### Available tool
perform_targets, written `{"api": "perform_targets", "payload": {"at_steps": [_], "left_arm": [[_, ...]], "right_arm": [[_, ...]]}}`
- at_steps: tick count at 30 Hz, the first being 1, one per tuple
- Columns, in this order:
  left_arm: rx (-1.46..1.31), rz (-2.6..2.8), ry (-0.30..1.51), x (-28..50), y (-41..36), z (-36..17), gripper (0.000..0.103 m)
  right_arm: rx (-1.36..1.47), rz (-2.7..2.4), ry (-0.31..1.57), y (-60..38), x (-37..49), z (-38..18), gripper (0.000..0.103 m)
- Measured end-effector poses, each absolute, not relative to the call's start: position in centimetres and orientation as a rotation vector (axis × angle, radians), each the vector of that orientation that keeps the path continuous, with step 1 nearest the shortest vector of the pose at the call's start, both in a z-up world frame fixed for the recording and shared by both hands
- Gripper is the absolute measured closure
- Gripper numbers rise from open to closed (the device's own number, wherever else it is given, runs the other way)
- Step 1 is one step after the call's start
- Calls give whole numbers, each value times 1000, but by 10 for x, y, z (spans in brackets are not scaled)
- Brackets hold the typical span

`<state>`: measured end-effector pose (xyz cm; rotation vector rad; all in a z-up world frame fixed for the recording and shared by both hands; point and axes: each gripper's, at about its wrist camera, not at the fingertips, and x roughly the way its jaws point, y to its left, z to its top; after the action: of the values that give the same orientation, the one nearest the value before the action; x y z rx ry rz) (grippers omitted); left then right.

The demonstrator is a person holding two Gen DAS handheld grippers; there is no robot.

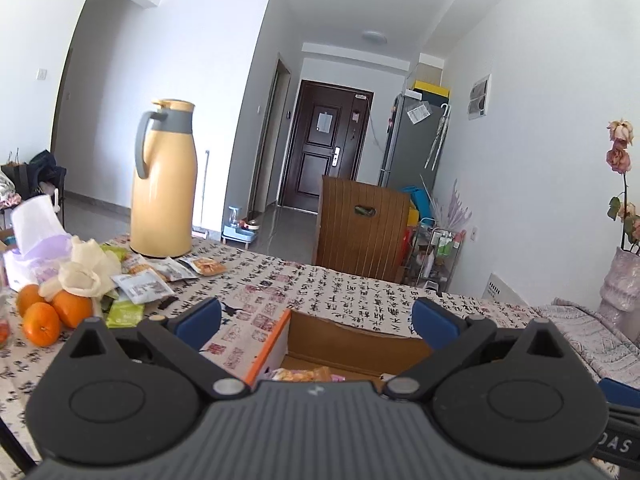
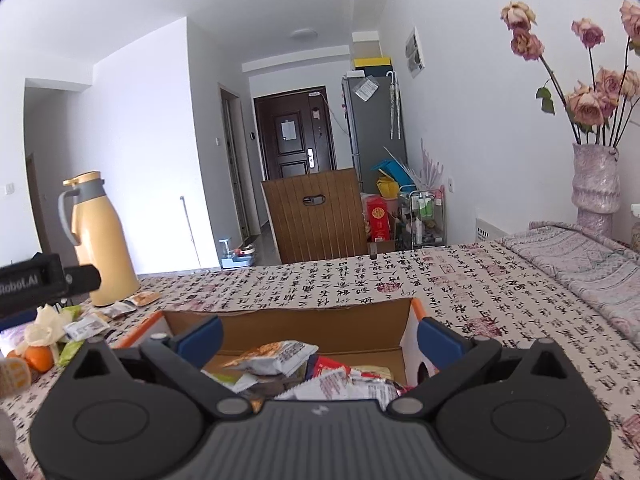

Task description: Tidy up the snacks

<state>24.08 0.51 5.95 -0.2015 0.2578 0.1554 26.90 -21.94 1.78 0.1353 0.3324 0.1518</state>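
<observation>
Progress looks partial: your cardboard box (image 2: 288, 332) near the tabletop's front edge already holds a pile of snack packets (image 2: 280, 356), while loose packets (image 1: 148, 280) lie at the left edge beside the yellow thermos (image 1: 164, 180) and oranges (image 1: 52, 312), count unclear through the clutter. Your left gripper (image 1: 316, 320) and right gripper (image 2: 320, 338) both stand spread wide with nothing between the pads, hovering over the box, well apart from the loose packets.

White walls (image 1: 200, 60), dark entry door (image 1: 324, 148), grey fridge (image 1: 412, 148), wooden chair (image 2: 316, 216), round ceiling light (image 1: 374, 36)
</observation>
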Motion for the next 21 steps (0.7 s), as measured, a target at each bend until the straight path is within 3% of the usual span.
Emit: {"api": "perform_targets", "payload": {"at_steps": [11, 21], "left_arm": [[-135, 74, 267, 144, -1, 60, 0], [-105, 8, 362, 73, -5, 25, 0]], "right_arm": [[109, 177, 363, -231, 180, 5, 0], [82, 219, 432, -228, 113, -19, 0]]}}
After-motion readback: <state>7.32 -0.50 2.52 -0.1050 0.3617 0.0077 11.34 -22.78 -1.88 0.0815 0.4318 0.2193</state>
